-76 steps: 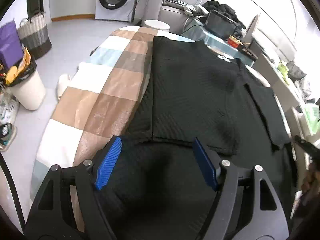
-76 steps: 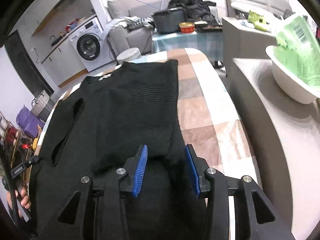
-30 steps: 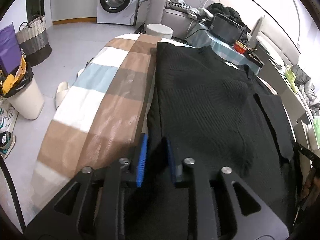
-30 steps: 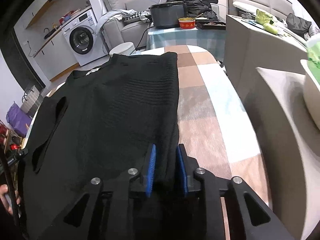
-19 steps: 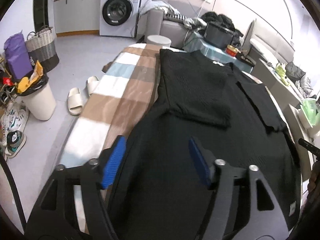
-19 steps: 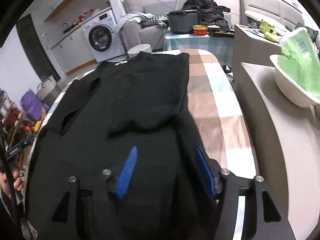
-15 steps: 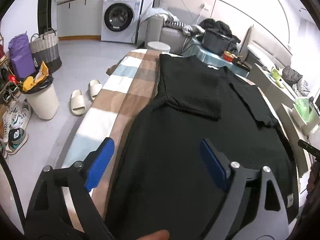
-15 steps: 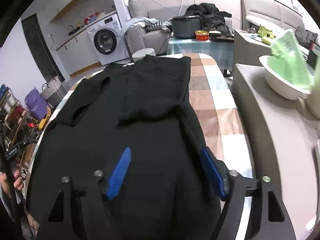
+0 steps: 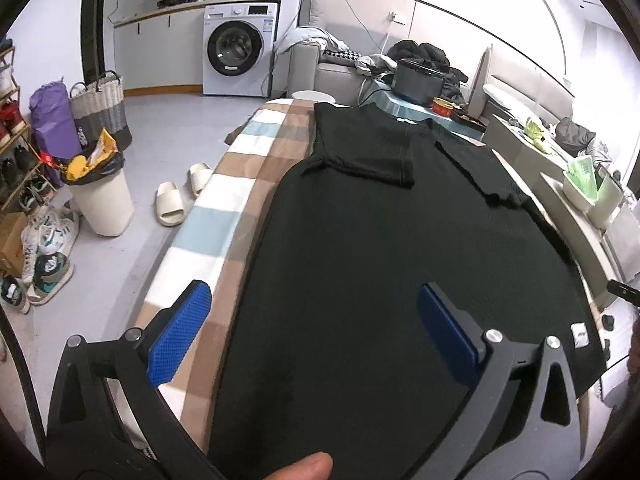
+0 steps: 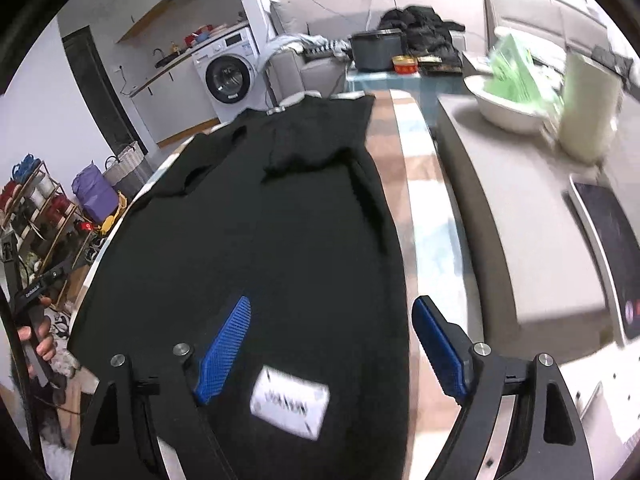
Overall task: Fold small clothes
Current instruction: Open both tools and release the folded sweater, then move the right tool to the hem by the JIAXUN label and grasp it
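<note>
A black knit garment [image 9: 380,248] lies spread along a table with a checked cloth [image 9: 224,216]. Its far end is folded back into a smaller flap [image 9: 360,148], with a sleeve [image 9: 480,172] lying at the right. My left gripper [image 9: 312,324] is open and empty above the near left part of the garment. In the right wrist view the same garment [image 10: 260,220] fills the middle, with a white label [image 10: 290,402] at the near hem. My right gripper [image 10: 332,344] is open and empty above that hem.
A grey counter [image 10: 520,208] with a white bowl of green packets [image 10: 508,104] runs along the table's right side. On the floor at the left stand a white bin [image 9: 102,196], slippers [image 9: 180,196] and shoes. A washing machine [image 9: 236,52] and sofa stand behind.
Both grippers were shut on the garment's edges one second ago. They have let go, opened wide and pulled back and up from the far fold toward the near end.
</note>
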`<state>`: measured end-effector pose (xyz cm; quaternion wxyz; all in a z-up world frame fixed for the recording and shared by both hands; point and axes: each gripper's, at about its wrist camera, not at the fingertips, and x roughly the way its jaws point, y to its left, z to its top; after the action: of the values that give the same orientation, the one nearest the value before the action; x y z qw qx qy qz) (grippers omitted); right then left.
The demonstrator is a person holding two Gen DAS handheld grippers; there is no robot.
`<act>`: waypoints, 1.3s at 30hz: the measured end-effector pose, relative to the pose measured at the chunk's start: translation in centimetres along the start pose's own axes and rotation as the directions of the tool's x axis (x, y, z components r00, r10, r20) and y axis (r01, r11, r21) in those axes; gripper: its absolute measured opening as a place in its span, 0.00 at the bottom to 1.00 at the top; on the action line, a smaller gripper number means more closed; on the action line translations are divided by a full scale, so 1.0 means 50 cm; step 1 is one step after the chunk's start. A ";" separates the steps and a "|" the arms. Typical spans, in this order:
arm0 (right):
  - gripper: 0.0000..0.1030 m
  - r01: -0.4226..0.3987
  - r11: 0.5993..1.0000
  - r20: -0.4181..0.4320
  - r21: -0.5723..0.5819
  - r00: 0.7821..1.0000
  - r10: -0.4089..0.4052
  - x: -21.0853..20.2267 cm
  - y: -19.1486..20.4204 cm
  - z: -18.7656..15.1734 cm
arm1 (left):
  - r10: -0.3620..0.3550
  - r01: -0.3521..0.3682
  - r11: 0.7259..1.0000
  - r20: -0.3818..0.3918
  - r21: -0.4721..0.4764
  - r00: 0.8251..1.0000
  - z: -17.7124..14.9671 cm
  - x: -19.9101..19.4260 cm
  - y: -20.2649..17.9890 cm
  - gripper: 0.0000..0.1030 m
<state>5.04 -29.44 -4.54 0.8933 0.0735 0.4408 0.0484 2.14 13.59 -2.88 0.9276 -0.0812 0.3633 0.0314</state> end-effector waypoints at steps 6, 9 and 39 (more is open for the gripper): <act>0.77 -0.023 1.000 -0.080 0.009 0.996 0.024 -0.020 -0.024 -0.061 | 0.022 -0.022 1.000 -0.021 0.009 1.000 -0.044 -0.026 0.008 0.99; 0.71 -0.044 0.998 -0.120 0.033 0.992 0.048 -0.018 -0.037 -0.084 | 0.004 -0.003 1.000 -0.045 0.015 0.999 -0.061 -0.030 0.009 0.98; 0.15 -0.115 0.991 -0.221 0.074 0.967 0.129 -0.031 -0.067 -0.160 | 0.007 -0.005 1.000 -0.123 0.016 0.992 -0.051 0.026 0.022 0.92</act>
<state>-2.19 -32.26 -8.72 0.8302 0.1217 0.5351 0.0980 1.27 14.23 -5.75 0.9040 -0.0745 0.4203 0.0262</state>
